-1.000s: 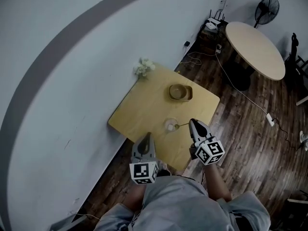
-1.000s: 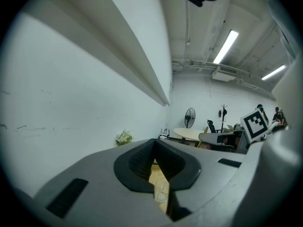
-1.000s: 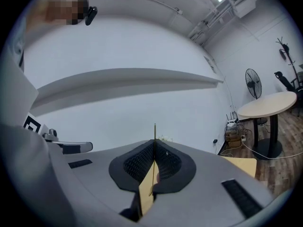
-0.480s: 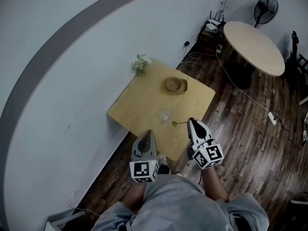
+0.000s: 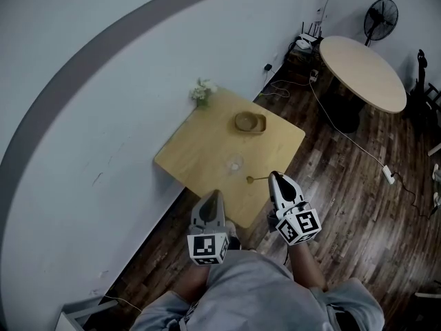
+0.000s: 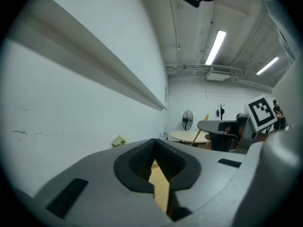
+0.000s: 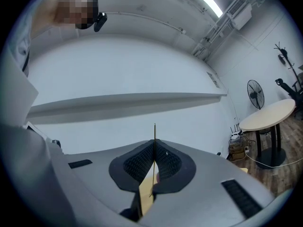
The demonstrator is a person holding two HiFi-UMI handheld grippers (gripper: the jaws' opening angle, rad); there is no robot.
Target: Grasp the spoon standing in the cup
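Observation:
A thin gold spoon sticks out leftward from my right gripper, which is shut on its handle. The spoon's bowl end hangs over the wooden table, clear of the small clear cup standing beyond it. In the right gripper view the handle shows edge-on, pinched between the dark pads. My left gripper hovers at the table's near edge, shut and empty. From the left gripper view the spoon appears at the right gripper's tip.
A tan bowl sits at the table's far side, with a small bunch of flowers at the corner by the grey wall. A round table, a fan and floor cables lie to the right.
The spoon was at the cup a second ago; now it is out and apart from it, held in the right gripper. Both grippers have drawn back from the table.

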